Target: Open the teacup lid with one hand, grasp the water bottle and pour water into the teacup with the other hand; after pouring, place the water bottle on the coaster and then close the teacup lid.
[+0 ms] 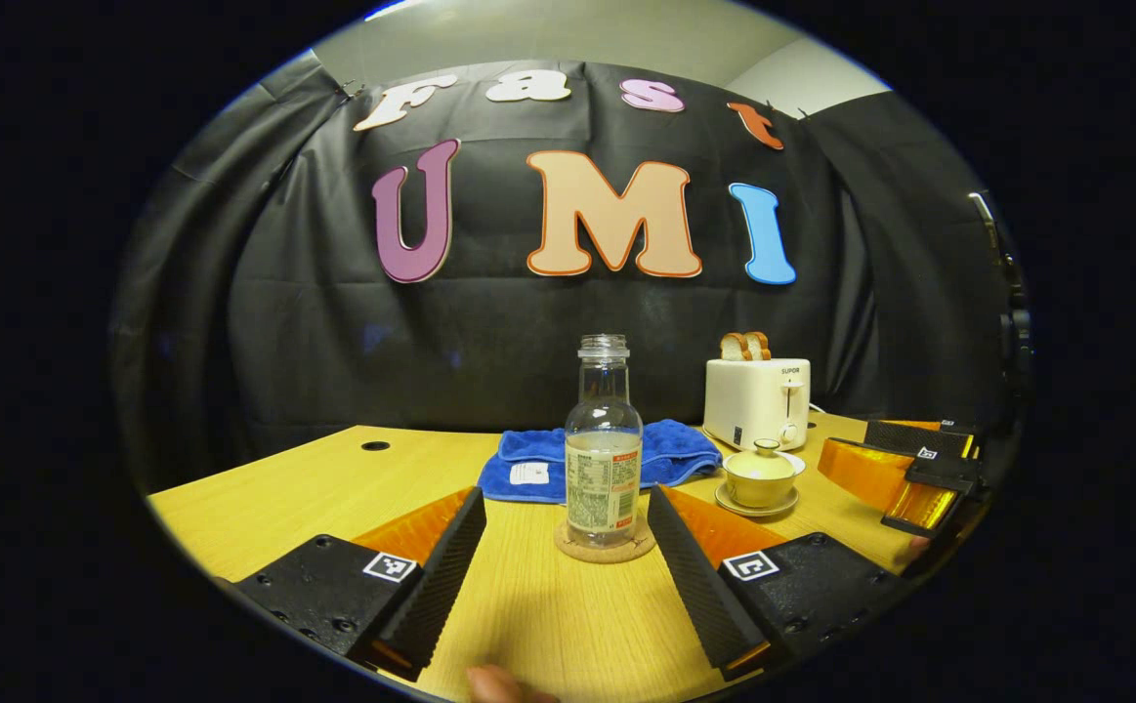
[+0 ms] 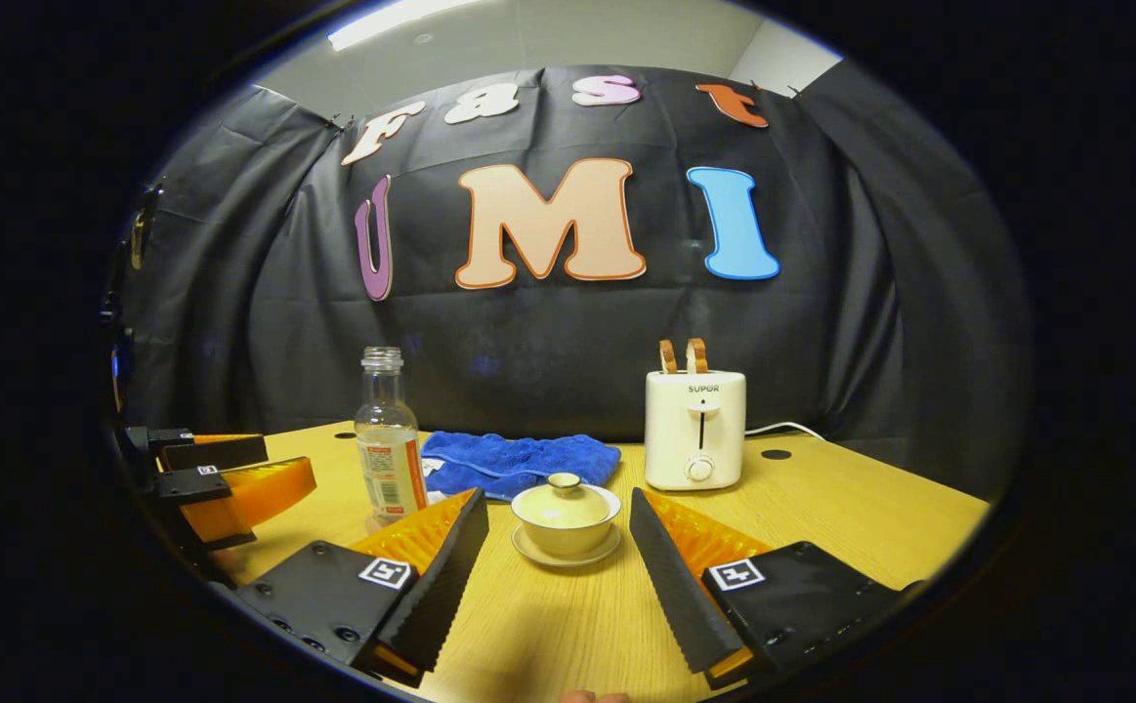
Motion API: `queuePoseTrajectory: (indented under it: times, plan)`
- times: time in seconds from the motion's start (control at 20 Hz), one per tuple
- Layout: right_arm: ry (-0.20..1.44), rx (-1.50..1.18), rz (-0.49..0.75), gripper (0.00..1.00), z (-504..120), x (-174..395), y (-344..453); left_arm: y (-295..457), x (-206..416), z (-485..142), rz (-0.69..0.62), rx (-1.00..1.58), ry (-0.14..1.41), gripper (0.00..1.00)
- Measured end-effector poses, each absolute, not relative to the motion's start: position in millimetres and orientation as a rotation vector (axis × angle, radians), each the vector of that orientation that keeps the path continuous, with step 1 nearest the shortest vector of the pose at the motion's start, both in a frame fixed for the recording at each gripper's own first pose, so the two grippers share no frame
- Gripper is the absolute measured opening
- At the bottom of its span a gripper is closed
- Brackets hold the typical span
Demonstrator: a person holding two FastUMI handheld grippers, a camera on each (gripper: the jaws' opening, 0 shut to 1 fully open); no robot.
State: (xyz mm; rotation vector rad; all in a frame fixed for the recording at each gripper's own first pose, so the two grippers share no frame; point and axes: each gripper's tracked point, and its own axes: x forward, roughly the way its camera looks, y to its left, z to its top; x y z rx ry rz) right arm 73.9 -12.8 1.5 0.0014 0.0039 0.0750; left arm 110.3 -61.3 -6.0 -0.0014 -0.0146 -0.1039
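Observation:
A clear uncapped water bottle (image 1: 604, 454) with some water in it stands upright on a round cork coaster (image 1: 605, 547). My left gripper (image 1: 568, 537) is open, its fingers spread on either side of the bottle, just short of it. A pale lidded teacup (image 2: 566, 515) rests on its saucer (image 2: 566, 554), lid on. My right gripper (image 2: 553, 547) is open in front of the teacup, fingers wide. The bottle (image 2: 388, 439) stands left of it in the right gripper view; the teacup (image 1: 761, 471) is right of the bottle in the left gripper view.
A blue cloth (image 1: 587, 461) lies behind the bottle. A white toaster (image 2: 695, 428) with two bread slices stands at the back, its cord trailing right. The wooden table (image 1: 548, 625) has round holes near its far edge. The other gripper (image 1: 904, 469) shows at the right edge.

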Motion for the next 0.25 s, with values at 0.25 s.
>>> queuePoseTrajectory:
  times: [0.25]
  plan:
    - [0.002, 0.002, 0.049, 0.89, 3.9, 43.7, -16.8, -57.0, 81.0, -6.4, -0.068, -0.001, -0.013, 0.99]
